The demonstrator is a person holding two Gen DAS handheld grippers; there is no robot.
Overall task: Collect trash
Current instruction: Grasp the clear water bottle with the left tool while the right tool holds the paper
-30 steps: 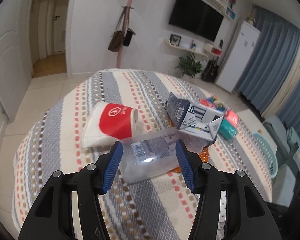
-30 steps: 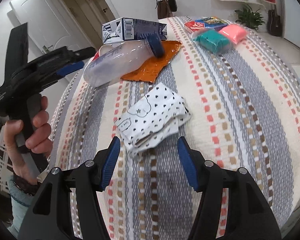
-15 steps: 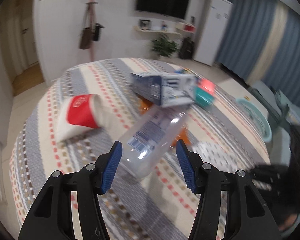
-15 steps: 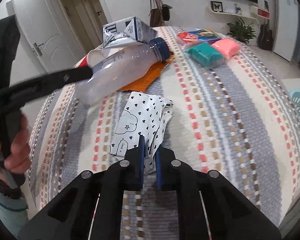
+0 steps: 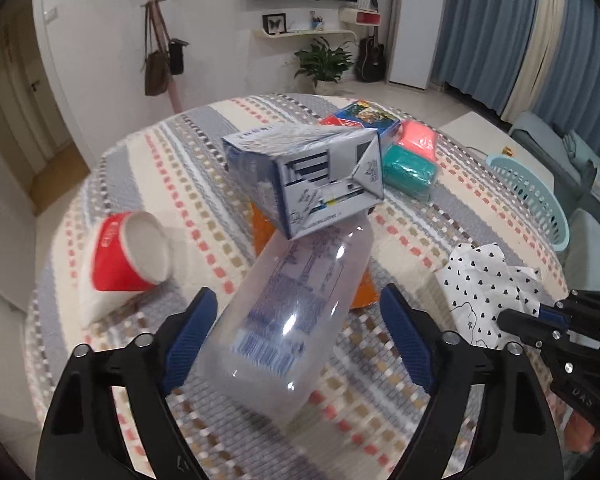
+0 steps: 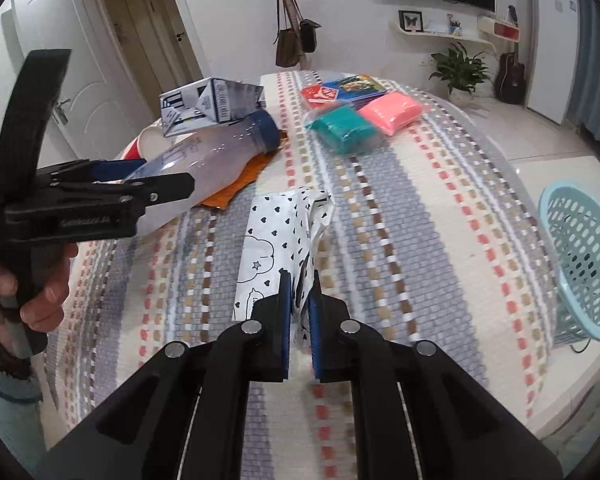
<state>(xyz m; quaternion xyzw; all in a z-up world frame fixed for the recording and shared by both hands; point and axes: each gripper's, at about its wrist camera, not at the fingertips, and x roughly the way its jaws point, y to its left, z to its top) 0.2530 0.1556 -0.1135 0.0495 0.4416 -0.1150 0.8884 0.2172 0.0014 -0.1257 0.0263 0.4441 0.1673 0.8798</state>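
Observation:
A clear plastic bottle (image 5: 288,312) with a blue cap (image 6: 266,130) lies tilted between the open fingers of my left gripper (image 5: 300,328); whether the pads touch it I cannot tell. A white and blue carton (image 5: 308,176) rests over its neck. A red paper cup (image 5: 128,256) lies on its side to the left. My right gripper (image 6: 299,280) is shut on a white heart-print wrapper (image 6: 280,240), also in the left wrist view (image 5: 488,280). An orange wrapper (image 6: 240,180) lies under the bottle.
The table has a striped cloth (image 6: 420,220). Teal (image 6: 342,128) and pink (image 6: 392,112) packs and a colourful packet (image 6: 348,86) lie at the far side. A light blue basket (image 6: 584,256) stands on the floor to the right of the table.
My right gripper has closed on the heart-print wrapper and lifted its edge. My left gripper swung around the bottle, which now points away from it and is raised at an angle.

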